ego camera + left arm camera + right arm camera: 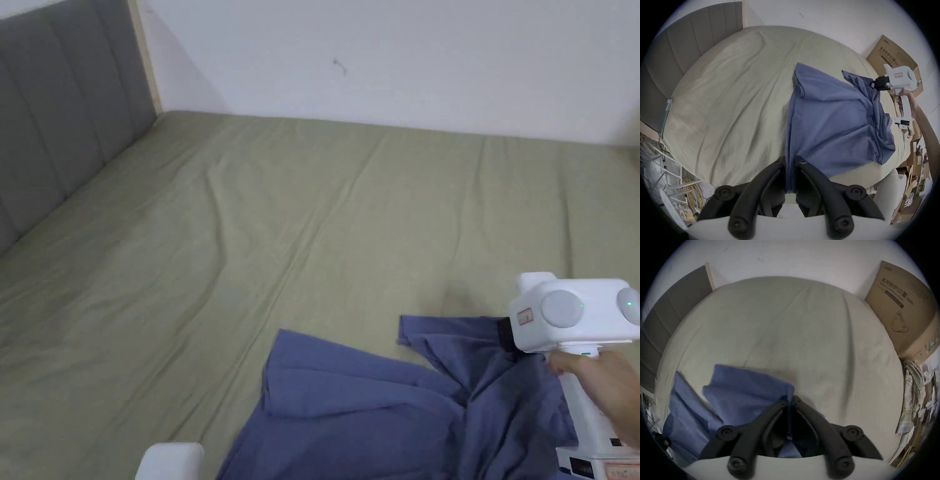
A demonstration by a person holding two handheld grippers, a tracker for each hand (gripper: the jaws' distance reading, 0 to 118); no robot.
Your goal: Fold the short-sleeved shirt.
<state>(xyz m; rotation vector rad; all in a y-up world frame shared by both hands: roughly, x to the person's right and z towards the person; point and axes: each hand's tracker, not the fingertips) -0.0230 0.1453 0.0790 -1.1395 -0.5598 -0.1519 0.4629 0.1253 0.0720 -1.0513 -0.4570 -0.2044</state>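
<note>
A blue short-sleeved shirt (pixel 375 406) lies rumpled on the green bed sheet (pixel 281 206), near its front right. In the left gripper view the left gripper (pixel 790 160) is shut on the near edge of the shirt (pixel 831 116), cloth pinched between its black jaws. The right gripper (pixel 789 400) is shut on a raised fold of the shirt (pixel 743 389). From the head view the right gripper (pixel 507 334) is white, held by a hand (pixel 600 381), its black tip in the cloth at the shirt's far right. The left gripper's white body (pixel 170 460) peeks in at the bottom.
A grey padded headboard (pixel 56 119) stands on the left and a white wall (pixel 406 56) behind the bed. A cardboard box (pixel 903 308) and a striped cloth (pixel 912 395) sit past the bed's right edge. Cables and clutter (pixel 687 191) lie by the left side.
</note>
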